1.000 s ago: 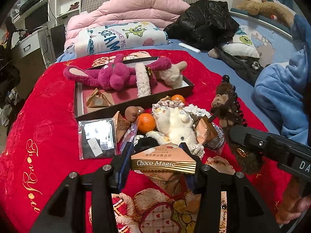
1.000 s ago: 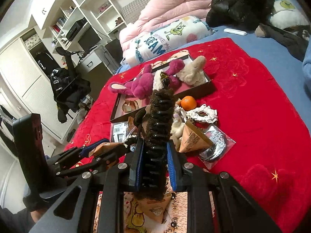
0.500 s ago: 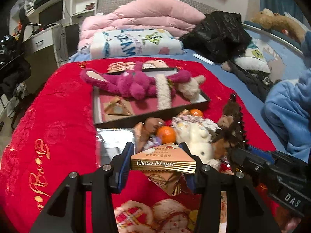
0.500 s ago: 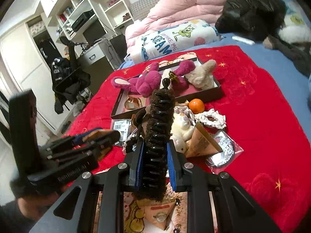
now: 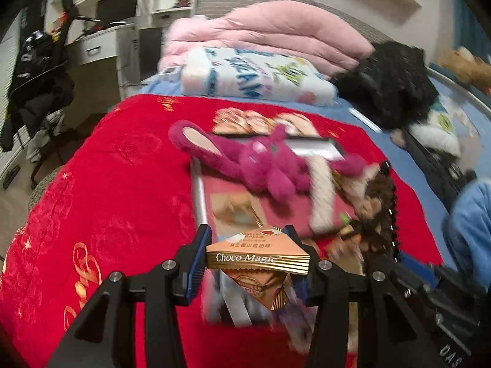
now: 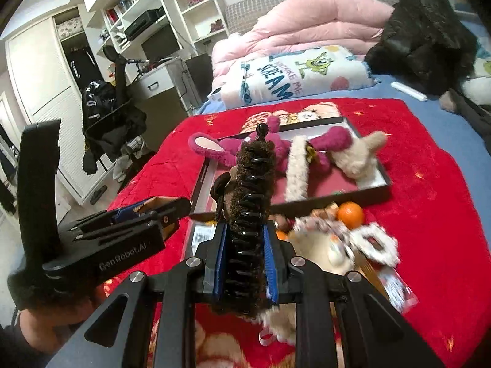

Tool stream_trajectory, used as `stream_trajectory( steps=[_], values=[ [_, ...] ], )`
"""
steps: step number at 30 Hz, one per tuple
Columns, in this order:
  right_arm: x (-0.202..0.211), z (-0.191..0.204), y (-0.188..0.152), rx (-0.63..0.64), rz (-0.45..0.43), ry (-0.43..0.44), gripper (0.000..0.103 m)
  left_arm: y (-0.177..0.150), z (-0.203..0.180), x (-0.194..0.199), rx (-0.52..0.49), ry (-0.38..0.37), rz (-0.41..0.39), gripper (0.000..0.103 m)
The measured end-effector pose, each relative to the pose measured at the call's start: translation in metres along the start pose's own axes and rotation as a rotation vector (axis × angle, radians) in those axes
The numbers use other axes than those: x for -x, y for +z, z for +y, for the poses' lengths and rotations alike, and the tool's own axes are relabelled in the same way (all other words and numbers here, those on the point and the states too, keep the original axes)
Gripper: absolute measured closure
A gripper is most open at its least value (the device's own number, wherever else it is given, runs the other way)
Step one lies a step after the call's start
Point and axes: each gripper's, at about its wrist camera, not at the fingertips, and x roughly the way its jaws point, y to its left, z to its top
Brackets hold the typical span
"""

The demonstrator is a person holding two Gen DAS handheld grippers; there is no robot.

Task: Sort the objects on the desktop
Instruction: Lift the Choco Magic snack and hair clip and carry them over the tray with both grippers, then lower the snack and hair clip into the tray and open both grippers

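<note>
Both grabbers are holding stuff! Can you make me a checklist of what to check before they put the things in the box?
1. Left gripper shut on the Choco Magic packet: ok.
2. Right gripper shut on the furry brown hair claw: ok.
3. Tray ahead of both grippers: ok.
4. Free floor in the tray beside the pink plush: ok, some red floor shows.
5. Grippers apart from each other: ok, though near.
6. Packet already above the tray: cannot tell, blurred.

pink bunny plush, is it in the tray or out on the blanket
In the tray: the pink bunny plush lies across the black tray, one ear hanging over its left rim onto the red blanket.
</note>
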Motion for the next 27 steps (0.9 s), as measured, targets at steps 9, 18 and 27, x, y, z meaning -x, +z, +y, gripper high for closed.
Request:
stream_trajectory(
  steps=[9, 18, 27],
  values=[
    [-0.095, -0.011, 0.048, 0.02, 0.037, -0.019, 0.082, 0.041, 0.016, -0.063, -0.018, -0.005, -0.08, 0.054],
    [-0.134, -0.031, 0.038, -0.034, 0.065, -0.02, 0.082, 0.025, 0.001, -0.094, -0.114, 0.01, -0.115, 0.054],
    [-0.129, -0.032, 0.036, -0.041, 0.012, -0.075, 0.082, 0.02, -0.002, -0.1, -0.1, 0.044, -0.103, 0.054]
  ],
)
